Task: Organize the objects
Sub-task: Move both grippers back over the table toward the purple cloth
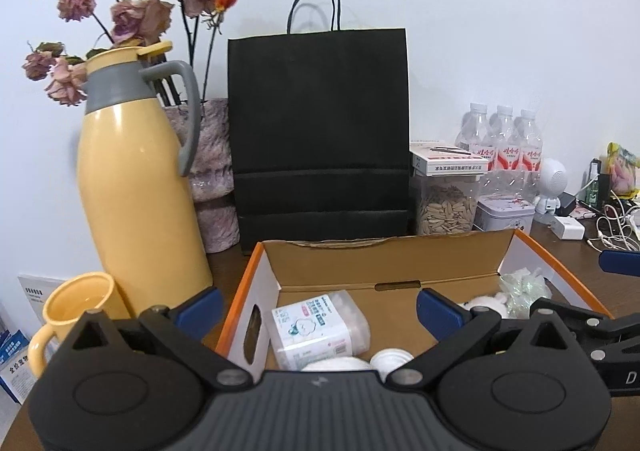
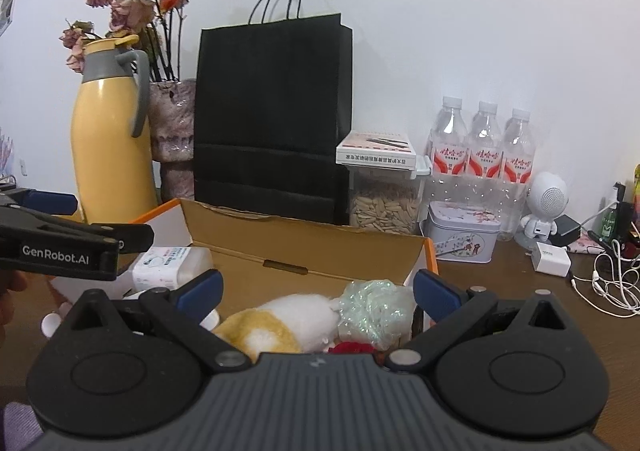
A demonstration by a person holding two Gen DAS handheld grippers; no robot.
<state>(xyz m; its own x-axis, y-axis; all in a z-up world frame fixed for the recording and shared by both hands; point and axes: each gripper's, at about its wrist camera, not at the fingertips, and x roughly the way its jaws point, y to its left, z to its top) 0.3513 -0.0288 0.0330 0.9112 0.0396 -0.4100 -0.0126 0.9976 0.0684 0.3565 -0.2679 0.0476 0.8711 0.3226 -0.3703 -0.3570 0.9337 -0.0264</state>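
The cardboard box (image 1: 392, 263), orange-edged and open at the top, sits on the brown table (image 2: 520, 303) in front of a black paper bag (image 1: 320, 131). It already holds a pack of cotton swabs (image 1: 316, 327) at its left side, a white-and-yellow plush toy (image 2: 280, 321) and a crinkled pale-green wrapper (image 2: 372, 307) at its right side, with small white round things low between them that I cannot identify.

The left gripper (image 1: 320, 307) hovers over the box's left half with its jaws spread wide and nothing between them. The right gripper (image 2: 318, 291) hangs over the plush toy, equally wide open and empty.

Judging by this, one placing step looks finished and the next pick has not begun. Loose candidates lie outside the box: a yellow mug (image 1: 76, 311) beside the yellow thermos jug (image 1: 136, 179), and to the right a small tin (image 2: 460, 231), a white charger (image 2: 552, 259) and tangled earphone cables (image 2: 612, 279). The next move calls for lifting a gripper clear of the box wall before reaching sideways.
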